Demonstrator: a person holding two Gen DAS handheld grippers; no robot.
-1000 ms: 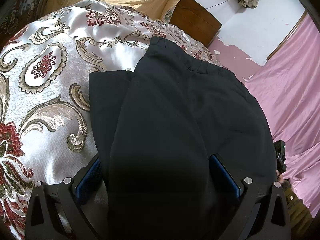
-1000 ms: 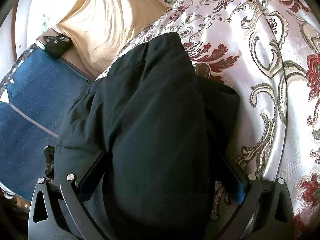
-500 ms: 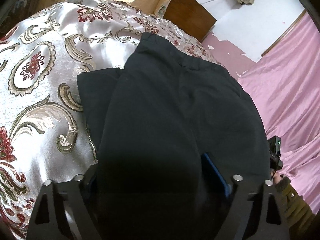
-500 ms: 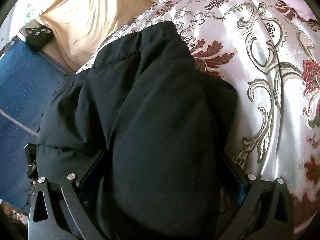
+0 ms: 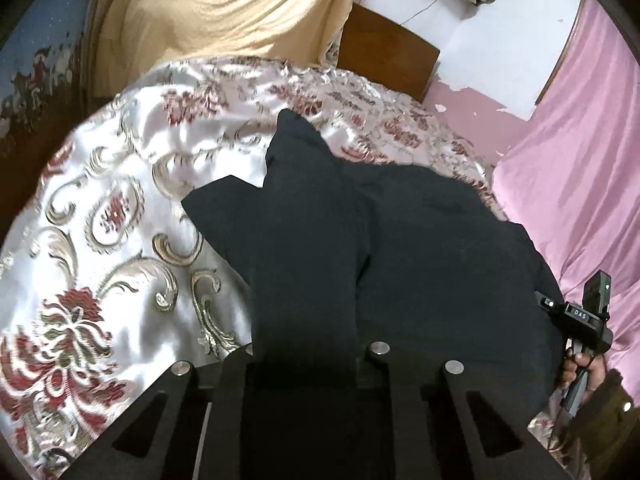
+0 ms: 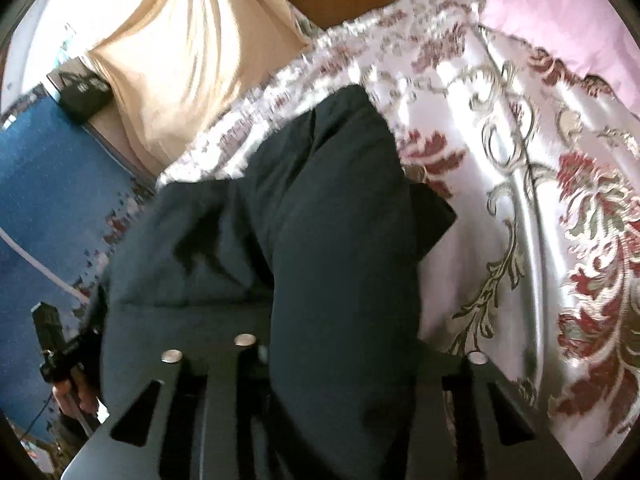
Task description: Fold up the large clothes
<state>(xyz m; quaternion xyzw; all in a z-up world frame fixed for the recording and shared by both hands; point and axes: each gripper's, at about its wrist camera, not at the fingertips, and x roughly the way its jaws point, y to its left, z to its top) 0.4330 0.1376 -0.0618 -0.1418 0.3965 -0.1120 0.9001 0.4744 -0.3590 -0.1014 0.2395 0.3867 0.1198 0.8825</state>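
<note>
A large black garment (image 5: pixel 392 248) lies partly folded on a silver floral bedspread (image 5: pixel 100 240). My left gripper (image 5: pixel 306 354) is shut on a bunched edge of it, which hides the fingertips. My right gripper (image 6: pixel 344 360) is shut on another bunched edge of the same garment (image 6: pixel 320 248), which rises between its jaws. The right gripper's handle (image 5: pixel 588 320) shows at the garment's right side in the left wrist view. The left gripper's handle (image 6: pixel 56 344) shows at the lower left in the right wrist view.
A yellow cloth (image 5: pixel 224 12) is heaped at the head of the bed beside a wooden headboard (image 5: pixel 388 56). A pink sheet (image 5: pixel 580 160) hangs on the right. A blue mat (image 6: pixel 44 208) and a black box (image 6: pixel 82 92) lie left of the bed.
Both grippers have closed onto the black garment and lifted back from it. The fabric now bunches between the jaws and more of the bedspread shows.
</note>
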